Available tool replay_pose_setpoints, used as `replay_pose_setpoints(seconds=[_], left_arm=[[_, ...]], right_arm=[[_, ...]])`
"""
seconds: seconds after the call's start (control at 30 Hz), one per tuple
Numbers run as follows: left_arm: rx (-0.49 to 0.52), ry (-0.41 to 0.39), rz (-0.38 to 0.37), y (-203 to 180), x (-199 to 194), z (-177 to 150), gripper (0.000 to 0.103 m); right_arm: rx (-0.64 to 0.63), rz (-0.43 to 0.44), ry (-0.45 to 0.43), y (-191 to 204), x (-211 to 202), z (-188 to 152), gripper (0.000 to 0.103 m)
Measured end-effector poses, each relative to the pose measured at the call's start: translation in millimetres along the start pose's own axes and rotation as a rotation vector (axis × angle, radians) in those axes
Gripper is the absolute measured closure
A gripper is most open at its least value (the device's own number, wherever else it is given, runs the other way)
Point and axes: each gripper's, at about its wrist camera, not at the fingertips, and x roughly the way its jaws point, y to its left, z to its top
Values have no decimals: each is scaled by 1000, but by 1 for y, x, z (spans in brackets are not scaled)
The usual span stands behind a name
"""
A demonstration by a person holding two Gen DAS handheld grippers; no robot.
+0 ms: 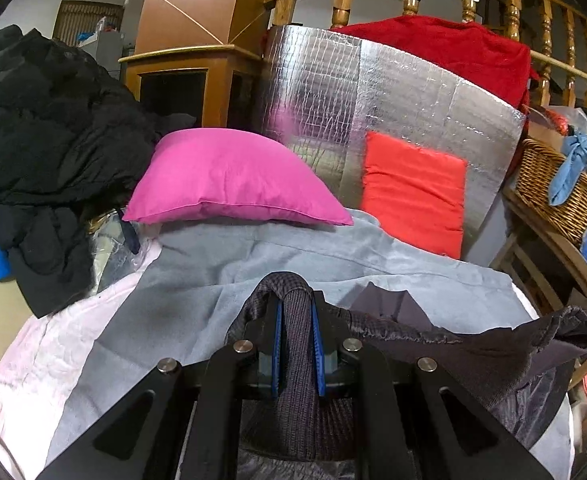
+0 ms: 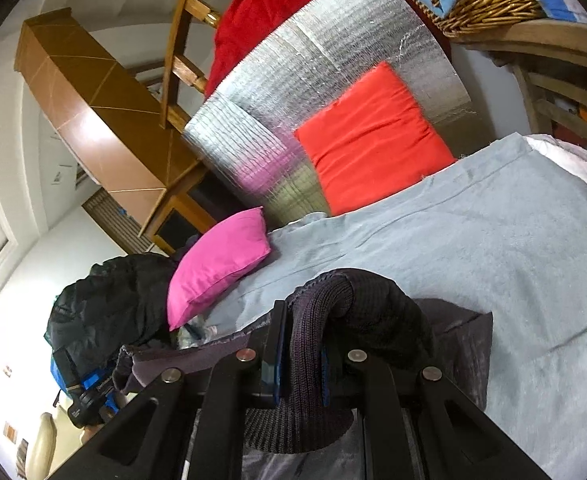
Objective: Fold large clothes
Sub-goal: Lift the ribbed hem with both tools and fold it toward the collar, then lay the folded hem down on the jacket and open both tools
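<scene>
Two grippers share one garment: a dark grey-purple jacket with a ribbed knit hem (image 1: 293, 344), lifted just over a pale blue-grey fleece blanket (image 1: 221, 264) spread on the bed. The left gripper (image 1: 296, 344) has its jaws closed tight on a fold of the ribbed band, and from there the fabric stretches off to the right in a taut, sagging line. In the right wrist view the right gripper (image 2: 301, 356) is likewise clamped on a thick roll of the same ribbing, with the jacket's smoother body draped beside it on the blanket.

Beyond the jacket, a bright pink square pillow (image 1: 233, 180) lies at the head of the blanket, and a flat orange-red cushion (image 1: 413, 196) leans on a silver quilted foil panel (image 1: 333, 92). A red cloth (image 1: 453, 48) hangs over the turned wooden railing (image 1: 469, 0) behind.

Only the left view shows the pale pink sheet (image 1: 33, 352) under the blanket's edge and the full black puffy heap of clothing (image 1: 45, 120) at the side. Only the right view catches the other gripper's blue-and-black body (image 2: 89, 392) low at the left. A woven wicker basket (image 1: 557, 192) with a blue cloth shows in both.
</scene>
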Motion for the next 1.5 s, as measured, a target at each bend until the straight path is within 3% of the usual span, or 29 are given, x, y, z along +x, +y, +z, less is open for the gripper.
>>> replay_pose_setpoints(seconds=[0.27,0.8,1.5], left_arm=[[-3,29,15,1,43,4,89],[9,184,116,9,161,-14,89],[59,306,183,7,236,-33,87]], right_arm=[[-12,-46,24,-14,41,19,89],[18,-155,149,-69,157,33,90],[99,-262,230,-119,215,20,90]])
